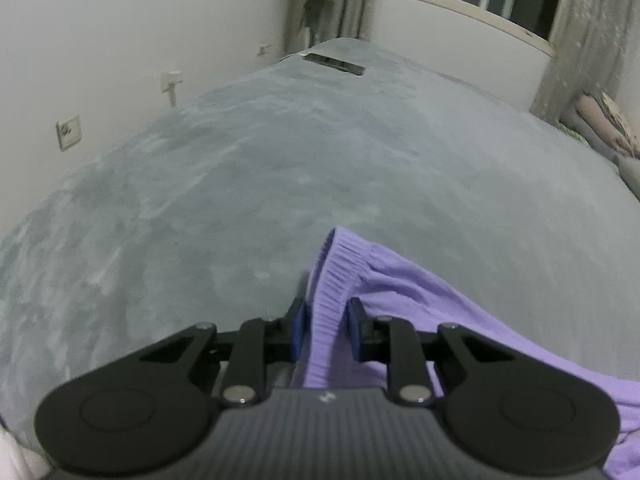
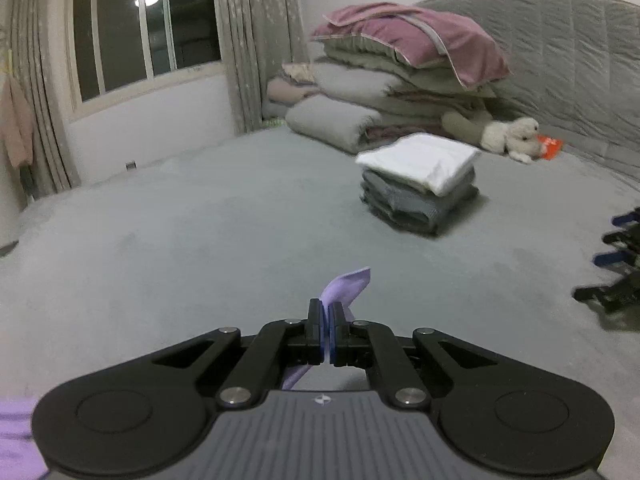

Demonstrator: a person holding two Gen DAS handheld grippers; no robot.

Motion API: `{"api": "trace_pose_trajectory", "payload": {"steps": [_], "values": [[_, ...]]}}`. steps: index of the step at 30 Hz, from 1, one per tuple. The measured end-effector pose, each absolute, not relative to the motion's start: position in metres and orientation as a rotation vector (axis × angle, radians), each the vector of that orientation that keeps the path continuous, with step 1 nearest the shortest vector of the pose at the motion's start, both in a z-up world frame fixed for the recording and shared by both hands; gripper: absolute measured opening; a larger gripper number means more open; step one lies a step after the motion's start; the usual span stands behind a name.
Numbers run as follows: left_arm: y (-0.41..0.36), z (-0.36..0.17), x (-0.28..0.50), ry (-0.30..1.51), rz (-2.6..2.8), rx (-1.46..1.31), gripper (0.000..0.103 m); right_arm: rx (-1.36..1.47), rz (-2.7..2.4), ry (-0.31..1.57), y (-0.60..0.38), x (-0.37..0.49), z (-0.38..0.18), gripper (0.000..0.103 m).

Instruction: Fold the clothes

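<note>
A purple garment (image 1: pixel 404 300) with a ribbed waistband lies on the grey bed cover (image 1: pixel 240 184). My left gripper (image 1: pixel 326 320) is open, its blue pads either side of the waistband edge, with a gap between pads and cloth. My right gripper (image 2: pixel 328 326) is shut on a corner of the same purple garment (image 2: pixel 348 284), which sticks out past the fingertips above the grey bed cover (image 2: pixel 180 248). More purple cloth shows at the lower left of the right wrist view (image 2: pixel 16 436). The left gripper's fingers (image 2: pixel 616 264) show at the right edge of that view.
A stack of folded clothes (image 2: pixel 420 184), white on grey, sits on the bed to the right. Piled quilts and pillows (image 2: pixel 400 76) and a plush toy (image 2: pixel 512 136) lie by the padded headboard. A window and curtains (image 2: pixel 140 28) stand behind. A wall (image 1: pixel 100 40) runs along the bed's left side.
</note>
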State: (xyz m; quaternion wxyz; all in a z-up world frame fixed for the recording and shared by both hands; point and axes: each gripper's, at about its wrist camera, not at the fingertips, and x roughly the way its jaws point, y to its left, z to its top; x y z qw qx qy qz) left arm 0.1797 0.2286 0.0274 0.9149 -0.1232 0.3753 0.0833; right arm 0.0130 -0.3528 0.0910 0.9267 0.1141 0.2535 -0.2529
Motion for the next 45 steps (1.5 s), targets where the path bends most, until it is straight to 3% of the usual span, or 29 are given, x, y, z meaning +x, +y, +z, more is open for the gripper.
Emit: {"api": "trace_pose_trajectory", "payload": {"steps": [9,12,14,16,22,24,25,29,36,45], "values": [[0.245,0.035,0.176,0.741,0.175,-0.336,0.019,0.054,-0.523,0.507,-0.323,-0.025,0.114,0.005],[0.243,0.037,0.177,0.731,0.172,-0.325,0.019,-0.123,-0.564,0.453,-0.303,-0.014,0.115,0.018],[0.242,0.038,0.177,0.724,0.170,-0.320,0.019,-0.146,-0.464,0.469,-0.300,0.007,0.108,0.034],[0.244,0.038,0.176,0.719,0.169,-0.335,0.019,-0.056,-0.308,0.556,-0.307,0.037,0.087,0.036],[0.246,0.043,0.174,0.698,0.169,-0.347,0.019,-0.046,-0.163,0.739,-0.302,0.105,0.019,0.030],[0.246,0.043,0.174,0.694,0.171,-0.337,0.019,-0.056,-0.160,0.726,-0.299,0.112,0.015,0.018],[0.246,0.044,0.174,0.692,0.175,-0.336,0.019,-0.065,-0.169,0.726,-0.299,0.114,0.014,0.005],[0.250,0.051,0.170,0.670,0.186,-0.360,0.019,0.000,-0.259,0.672,-0.319,0.104,0.029,0.004],[0.247,0.072,0.161,0.608,0.162,-0.360,0.019,0.367,-0.314,0.366,-0.355,0.052,0.098,0.003],[0.248,0.074,0.170,0.582,0.155,-0.360,0.019,0.294,-0.395,0.313,-0.343,0.065,0.113,0.003]]}}
